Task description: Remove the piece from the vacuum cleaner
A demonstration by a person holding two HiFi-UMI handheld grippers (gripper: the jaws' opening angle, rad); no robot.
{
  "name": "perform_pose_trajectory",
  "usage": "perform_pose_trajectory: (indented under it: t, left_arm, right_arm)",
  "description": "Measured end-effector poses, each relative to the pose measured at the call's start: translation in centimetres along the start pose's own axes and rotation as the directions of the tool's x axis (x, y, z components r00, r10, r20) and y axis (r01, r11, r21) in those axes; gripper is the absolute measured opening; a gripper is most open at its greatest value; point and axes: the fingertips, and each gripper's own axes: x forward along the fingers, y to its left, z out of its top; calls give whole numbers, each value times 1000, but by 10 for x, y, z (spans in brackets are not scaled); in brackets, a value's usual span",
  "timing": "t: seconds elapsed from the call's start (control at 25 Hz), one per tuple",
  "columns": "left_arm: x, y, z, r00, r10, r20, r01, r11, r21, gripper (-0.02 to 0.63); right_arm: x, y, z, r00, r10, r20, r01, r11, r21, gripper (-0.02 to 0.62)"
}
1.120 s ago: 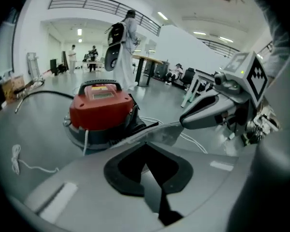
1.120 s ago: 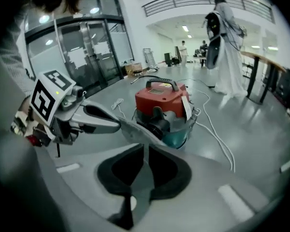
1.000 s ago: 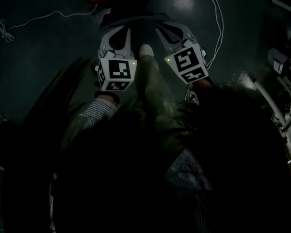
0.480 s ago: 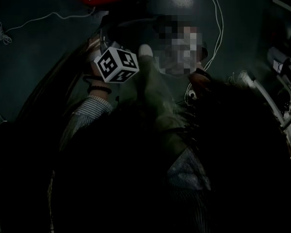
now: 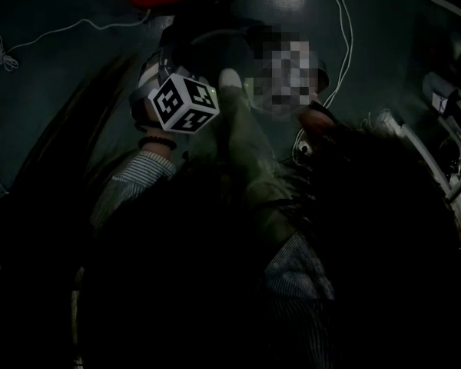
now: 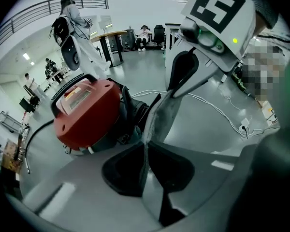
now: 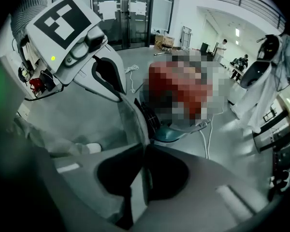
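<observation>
In the left gripper view, the left gripper (image 6: 152, 124) has its jaws pressed fully together along one seam, and nothing shows between them. The red vacuum cleaner (image 6: 82, 112) stands on the grey floor (image 6: 208, 129) at 10 o'clock from the jaw tips, with black fittings (image 6: 133, 108) on the side that faces them. The right gripper (image 6: 173, 94) comes in from 1 o'clock, its marker cube (image 6: 217, 6) at the top. Its tip reaches the left gripper's tip, though I cannot tell whether they touch. A white cable (image 6: 222, 115) lies on the floor at 3 o'clock.

In the right gripper view, the right gripper's jaws are also closed tight and hold nothing. The left gripper leans in from 10 o'clock. The vacuum cleaner sits just beyond the tips at 1 o'clock. A mosaic patch covers most of it, and only its grey-green base (image 7: 171, 128) shows.

The head view is very dark. The vacuum cleaner is at the 12 o'clock edge, and the left gripper's cube (image 5: 184, 102) is below it at 11 o'clock of centre. A mosaic patch covers the right gripper.
</observation>
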Motion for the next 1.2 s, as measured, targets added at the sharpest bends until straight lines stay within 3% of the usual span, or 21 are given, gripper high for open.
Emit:
perform_pose_trajectory:
  t: [0.56, 0.68, 0.84, 0.96, 1.12, 1.2]
  left_arm:
    - [-21, -36, -16, 999, -48, 6, 49, 996, -77, 34]
    - [-37, -45, -13, 997, -78, 21, 80, 988, -135, 34]
    - [-79, -67, -5, 987, -157, 36, 161, 958, -239, 34]
    - [-113, -52, 21, 983, -163, 88, 182, 935, -304, 34]
    - [-186, -52, 57, 969, -202, 145, 245, 876, -414, 34]
    - [-224, -51, 73, 967, -199, 160, 250, 864, -437, 34]
  right_arm:
    - [-19, 33, -11, 1000, 28, -6, -28, 999, 40, 25]
    - [-36, 39, -10, 1000, 25, 4, -25, 998, 66, 25]
    - [-81, 57, -9, 999, 52, -12, -50, 990, 134, 25]
    - [-121, 44, 8, 999, 39, 31, -45, 974, 223, 25]
    - [-201, 49, 26, 996, 45, 73, -67, 942, 328, 26]
    - [-241, 52, 37, 996, 28, 80, -54, 941, 334, 26]
